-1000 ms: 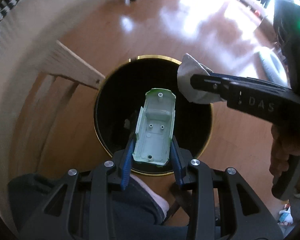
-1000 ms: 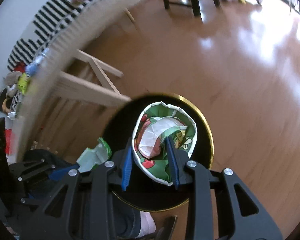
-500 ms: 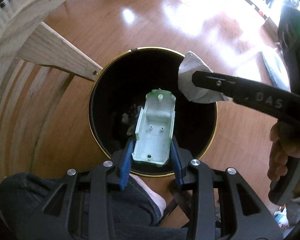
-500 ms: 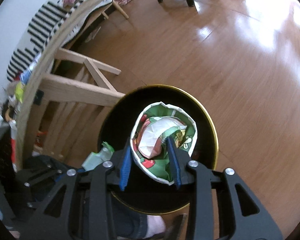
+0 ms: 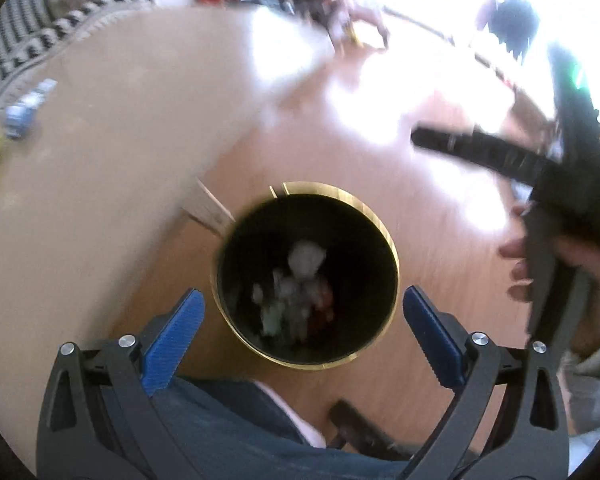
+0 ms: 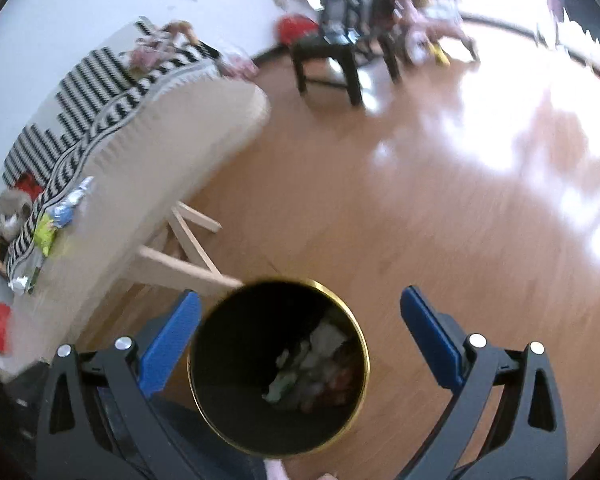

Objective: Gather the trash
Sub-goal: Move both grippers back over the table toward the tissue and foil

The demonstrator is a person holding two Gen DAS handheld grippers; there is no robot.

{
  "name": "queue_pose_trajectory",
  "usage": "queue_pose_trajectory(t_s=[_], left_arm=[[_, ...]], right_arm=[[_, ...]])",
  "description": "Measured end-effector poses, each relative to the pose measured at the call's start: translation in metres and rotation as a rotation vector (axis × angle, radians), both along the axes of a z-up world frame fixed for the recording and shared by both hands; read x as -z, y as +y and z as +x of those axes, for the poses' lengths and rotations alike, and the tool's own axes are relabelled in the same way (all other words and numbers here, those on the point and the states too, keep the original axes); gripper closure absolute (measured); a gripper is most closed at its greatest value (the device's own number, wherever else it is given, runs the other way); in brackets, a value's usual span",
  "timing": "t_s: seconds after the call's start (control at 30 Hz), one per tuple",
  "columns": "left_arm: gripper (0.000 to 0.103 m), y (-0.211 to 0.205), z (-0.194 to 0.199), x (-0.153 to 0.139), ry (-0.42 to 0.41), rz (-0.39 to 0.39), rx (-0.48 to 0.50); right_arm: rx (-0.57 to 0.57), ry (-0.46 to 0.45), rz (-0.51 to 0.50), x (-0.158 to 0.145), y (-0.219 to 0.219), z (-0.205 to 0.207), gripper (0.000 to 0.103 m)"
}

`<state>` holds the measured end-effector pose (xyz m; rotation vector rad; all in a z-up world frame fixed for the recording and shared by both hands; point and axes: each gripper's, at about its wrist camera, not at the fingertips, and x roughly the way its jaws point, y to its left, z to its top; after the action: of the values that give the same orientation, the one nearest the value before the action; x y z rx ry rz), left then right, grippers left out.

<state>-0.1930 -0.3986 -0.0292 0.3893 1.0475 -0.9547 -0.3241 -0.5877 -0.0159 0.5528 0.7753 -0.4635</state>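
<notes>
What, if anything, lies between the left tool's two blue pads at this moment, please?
Nothing is held: the left tool is opening, and in the left wrist view only the black bin with trash shows below the gap.

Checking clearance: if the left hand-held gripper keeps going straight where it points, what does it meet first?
Probably the open mouth of the black bin, then the trash pile inside. The left hand-held gripper is opening, nothing between its jaws; blur leaves depth unclear.

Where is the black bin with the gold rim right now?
The black bin with the gold rim stands on the wooden floor beside the pale wooden table, low and central in both wrist views.
</notes>
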Motion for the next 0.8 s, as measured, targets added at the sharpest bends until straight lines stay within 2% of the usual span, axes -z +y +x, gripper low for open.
queue_pose_trajectory(t_s=[0.1, 0.23, 0.4, 0.5, 0.63, 0.8], left_arm=[[0.006, 0.046, 0.032, -0.029, -0.037, -0.057, -0.141], [0.006, 0.118, 0.081, -0.045, -0.073, -0.062, -0.373], [0.006, 0.222, 0.129, -0.041, -0.085, -0.008, -0.607], [0.006, 0.276, 0.157, -0.037, -0.083, 0.038, -0.723], [0.006, 0.33, 0.194, -0.03, -0.036, 0.047, -0.845], [0.006, 0.351, 0.236, -0.023, -0.034, 0.062, -0.879]], right_arm=[[-0.097, -0.002, -0.053, -0.018, 0.021, 0.037, 0.006], [-0.234, 0.018, -0.076, -0.029, 0.061, 0.091, 0.006], [-0.409, 0.077, -0.089, -0.027, 0.125, 0.157, 0.006], [-0.471, 0.126, -0.125, -0.019, 0.157, 0.186, 0.006], [-0.52, 0.184, -0.166, -0.008, 0.184, 0.222, 0.006], [-0.565, 0.218, -0.226, -0.004, 0.206, 0.274, 0.006]])
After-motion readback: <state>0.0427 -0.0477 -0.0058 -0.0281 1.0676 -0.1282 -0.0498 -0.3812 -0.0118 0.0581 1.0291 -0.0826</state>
